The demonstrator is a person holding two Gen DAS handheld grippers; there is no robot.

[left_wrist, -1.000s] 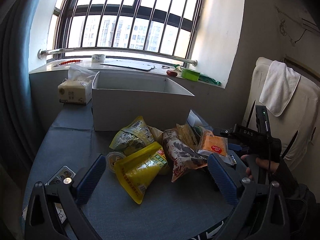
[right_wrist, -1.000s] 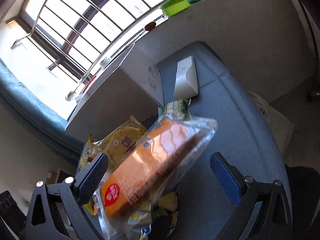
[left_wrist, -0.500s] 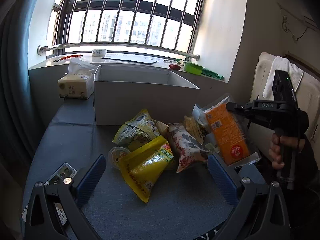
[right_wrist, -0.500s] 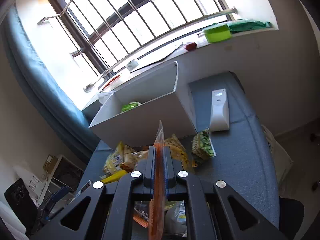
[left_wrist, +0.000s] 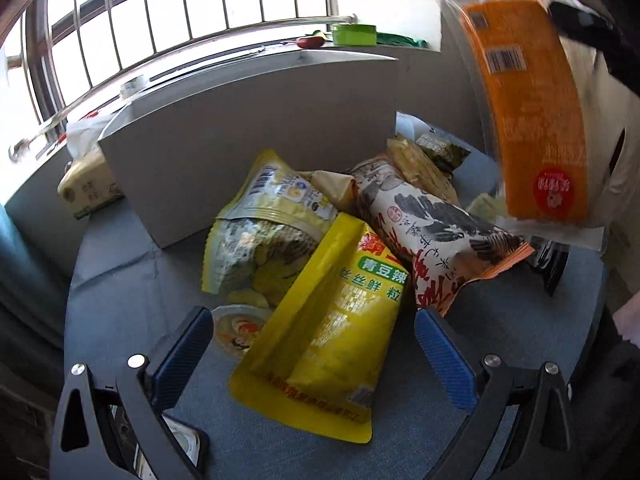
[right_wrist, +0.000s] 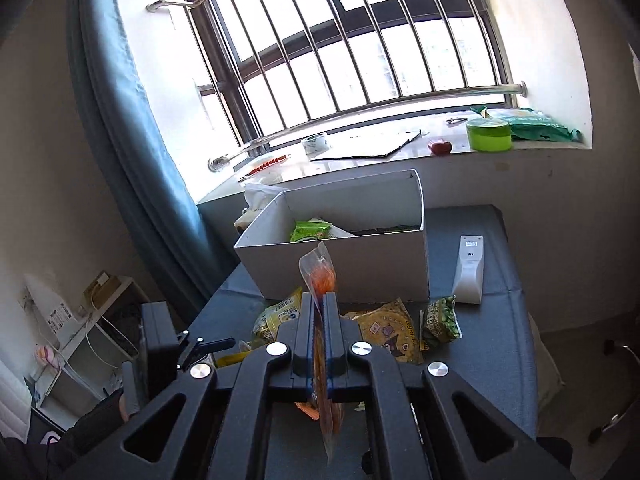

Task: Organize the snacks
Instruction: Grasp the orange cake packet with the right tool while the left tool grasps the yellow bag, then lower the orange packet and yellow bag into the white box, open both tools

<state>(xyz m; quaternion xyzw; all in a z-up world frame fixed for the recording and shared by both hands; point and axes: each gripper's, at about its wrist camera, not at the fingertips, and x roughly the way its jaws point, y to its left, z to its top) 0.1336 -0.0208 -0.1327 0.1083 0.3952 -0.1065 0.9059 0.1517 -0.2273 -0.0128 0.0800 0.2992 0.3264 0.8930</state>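
Note:
My right gripper (right_wrist: 319, 300) is shut on an orange snack packet (right_wrist: 320, 272), held edge-on above the table in front of the white box (right_wrist: 372, 270). In the left wrist view that orange packet (left_wrist: 528, 112) hangs high at the upper right. My left gripper (left_wrist: 314, 338) is open just above a bright yellow bag (left_wrist: 332, 328), its blue fingers (left_wrist: 182, 354) on either side. Around the bag lie a yellow-green chip bag (left_wrist: 264, 232), a white and black printed bag (left_wrist: 432, 224) and a small round cup (left_wrist: 236, 330).
The white box (left_wrist: 240, 128) stands behind the pile, with a green packet (right_wrist: 310, 230) inside. A tissue pack (left_wrist: 86, 188) sits left of it, a white remote (right_wrist: 469, 270) to its right. A green pea packet (right_wrist: 440, 320) lies nearby. A phone (left_wrist: 180, 444) rests by my left fingers.
The right gripper closed on the orange packet and lifted it up off the pile. The left gripper dropped and came forward over the yellow bag.

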